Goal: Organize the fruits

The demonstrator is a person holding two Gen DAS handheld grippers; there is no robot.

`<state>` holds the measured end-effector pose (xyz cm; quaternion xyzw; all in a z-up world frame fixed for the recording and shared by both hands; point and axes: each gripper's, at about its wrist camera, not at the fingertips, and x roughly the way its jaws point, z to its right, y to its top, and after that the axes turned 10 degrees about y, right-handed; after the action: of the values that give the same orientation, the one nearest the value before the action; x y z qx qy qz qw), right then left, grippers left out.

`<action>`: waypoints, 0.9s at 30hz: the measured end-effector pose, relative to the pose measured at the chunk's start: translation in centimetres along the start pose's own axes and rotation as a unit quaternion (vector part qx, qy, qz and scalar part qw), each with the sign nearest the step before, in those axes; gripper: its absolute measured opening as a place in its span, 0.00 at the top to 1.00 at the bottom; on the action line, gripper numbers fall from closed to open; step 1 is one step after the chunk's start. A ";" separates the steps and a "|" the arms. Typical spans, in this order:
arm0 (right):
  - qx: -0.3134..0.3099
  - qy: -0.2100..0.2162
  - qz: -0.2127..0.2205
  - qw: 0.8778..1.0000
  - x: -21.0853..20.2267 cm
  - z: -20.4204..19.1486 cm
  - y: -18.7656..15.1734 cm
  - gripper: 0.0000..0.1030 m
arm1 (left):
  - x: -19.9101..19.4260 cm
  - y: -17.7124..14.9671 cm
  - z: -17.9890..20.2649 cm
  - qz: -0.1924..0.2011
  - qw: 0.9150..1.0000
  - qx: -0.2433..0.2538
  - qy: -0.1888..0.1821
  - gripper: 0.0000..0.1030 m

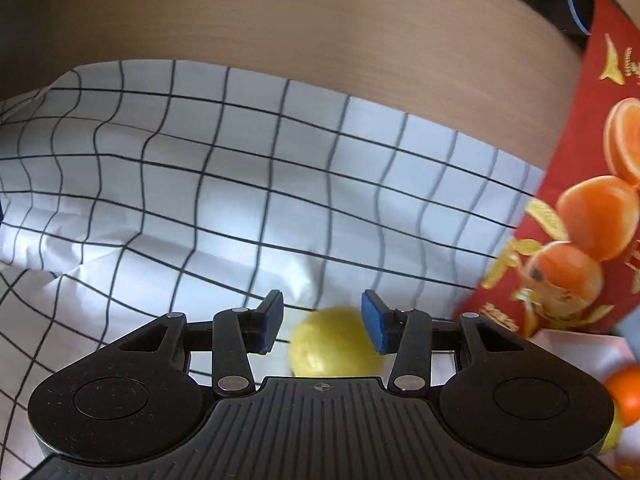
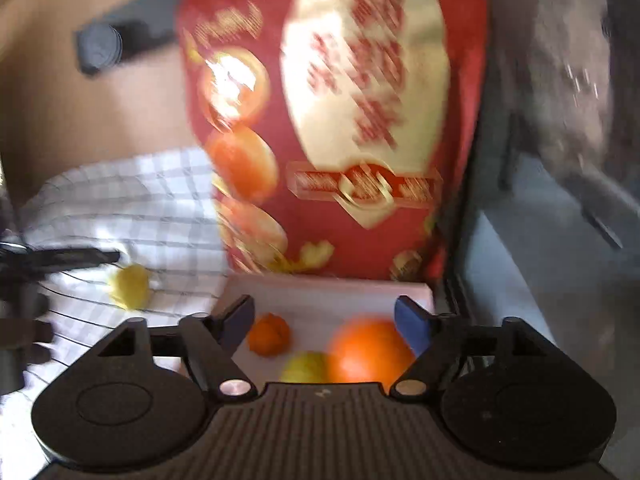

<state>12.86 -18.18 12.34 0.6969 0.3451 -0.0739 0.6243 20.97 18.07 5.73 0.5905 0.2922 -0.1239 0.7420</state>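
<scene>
**Op:** Fruits were split between two places. Yellow fruit (image 1: 334,340) lay alone on the checked cloth (image 1: 200,184), outside the white tray (image 2: 320,296). Left tool (image 1: 322,322) hovered over it, pads part-open to either side, not touching as far as I could tell.

**Obs:** And the tray?

**Op:** Large orange (image 2: 370,350), small orange fruit (image 2: 269,334) and another yellow one (image 2: 306,368) sat in it, below the red printed box lid (image 2: 340,120) standing behind. Right tool (image 2: 324,320) hung above them, pads wide, nothing gripped. The large orange sat near its right pad; contact unclear through the blur.

**Obs:** Progress?

**Op:** I judged it mostly done: three in the tray, one visible straggler on the cloth. Left to do was closing on that yellow fruit and carrying it to the tray. More fruit could have been out of view on the surface (image 1: 320,40).
</scene>
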 end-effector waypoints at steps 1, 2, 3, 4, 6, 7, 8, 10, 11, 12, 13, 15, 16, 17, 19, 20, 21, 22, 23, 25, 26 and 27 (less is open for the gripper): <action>0.003 0.008 0.007 1.000 -0.3 -0.2 0.3 0.23 | 0.2 -0.1 0.2 0.000 1.000 0.005 -0.001 0.54; 0.009 0.014 0.011 1.000 -0.6 -0.4 0.6 0.23 | 0.5 -0.2 0.5 -0.004 1.000 0.010 -0.002 0.54; 0.011 0.022 0.012 1.000 -0.8 -0.7 0.8 0.23 | 0.5 -0.2 0.6 -0.001 1.000 0.013 -0.006 0.54; 0.010 0.030 0.013 0.999 -1.1 -0.9 0.9 0.23 | 0.8 -0.3 0.8 -0.001 1.000 0.018 -0.009 0.54; 0.003 0.043 0.016 0.999 -2.0 -1.4 0.5 0.23 | 0.9 -0.2 1.5 -0.004 0.999 0.029 -0.013 0.54; -0.002 0.049 0.015 0.999 -2.2 -1.6 0.1 0.23 | 0.9 -0.2 1.8 -0.008 0.999 0.034 -0.017 0.54; -0.007 0.051 0.014 0.999 -2.5 -2.0 -0.4 0.23 | 0.9 -0.2 2.2 -0.010 0.999 0.040 -0.022 0.52; -0.025 0.051 0.004 0.998 -3.1 -2.6 -1.9 0.23 | 0.8 -0.5 3.0 -0.006 0.998 0.067 -0.006 0.52; -0.037 0.051 -0.002 0.998 -3.3 -2.9 -2.8 0.23 | 0.6 -0.5 3.3 -0.006 0.997 0.073 -0.005 0.52; -0.049 0.047 -0.008 0.998 -3.5 -3.4 -3.7 0.23 | 0.5 -0.5 3.5 -0.009 0.997 0.073 -0.003 0.52; -0.061 0.042 -0.015 0.997 -3.8 -3.8 -4.7 0.23 | 0.4 -0.4 3.6 -0.012 0.997 0.074 0.002 0.52; -0.077 0.039 -0.024 0.996 -4.2 -4.3 -6.3 0.23 | 0.1 -0.3 3.7 -0.023 0.997 0.078 0.005 0.52; -0.081 0.038 -0.028 0.996 -4.4 -4.4 -7.2 0.23 | 0.1 -0.4 3.8 -0.028 0.996 0.082 0.005 0.52; -0.084 0.037 -0.031 0.995 -4.8 -4.5 -8.0 0.23 | -0.1 -0.3 3.8 -0.035 0.996 0.086 0.005 0.52; -0.096 0.040 -0.032 0.994 -5.7 -4.6 -9.4 0.23 | -0.4 -0.1 3.8 -0.052 0.995 0.090 0.004 0.51; -0.102 0.043 -0.033 0.993 -6.2 -4.7 -10.2 0.22 | -0.6 0.0 3.7 -0.059 0.994 0.095 0.003 0.50; -0.104 0.046 -0.033 0.993 -6.7 -4.7 -10.8 0.21 | -0.6 -0.1 3.8 -0.063 0.993 0.101 0.003 0.50; -0.104 0.049 -0.034 0.993 -7.1 -4.6 -11.5 0.21 | -0.7 -0.2 3.9 -0.063 0.992 0.106 0.002 0.50; -0.102 0.052 -0.034 0.993 -7.4 -4.4 -12.0 0.20 | -0.8 -0.3 3.8 -0.061 0.992 0.106 0.001 0.50; -0.097 0.054 -0.034 0.993 -7.7 -4.1 -13.0 0.19 | -0.7 -0.6 3.8 -0.053 0.993 0.104 0.007 0.49; -0.093 0.050 -0.034 0.994 -7.7 -3.9 -13.6 0.19 | -0.5 -0.7 3.8 -0.047 0.994 0.101 0.010 0.49; -0.088 0.048 -0.035 0.994 -7.6 -3.6 -14.1 0.19 | -0.4 -0.8 3.7 -0.043 0.995 0.094 0.008 0.49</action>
<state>-2.17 -18.06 5.59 0.6295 0.4042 -0.0315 0.6629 21.36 14.25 5.82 0.6457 0.3101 -0.1775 0.6748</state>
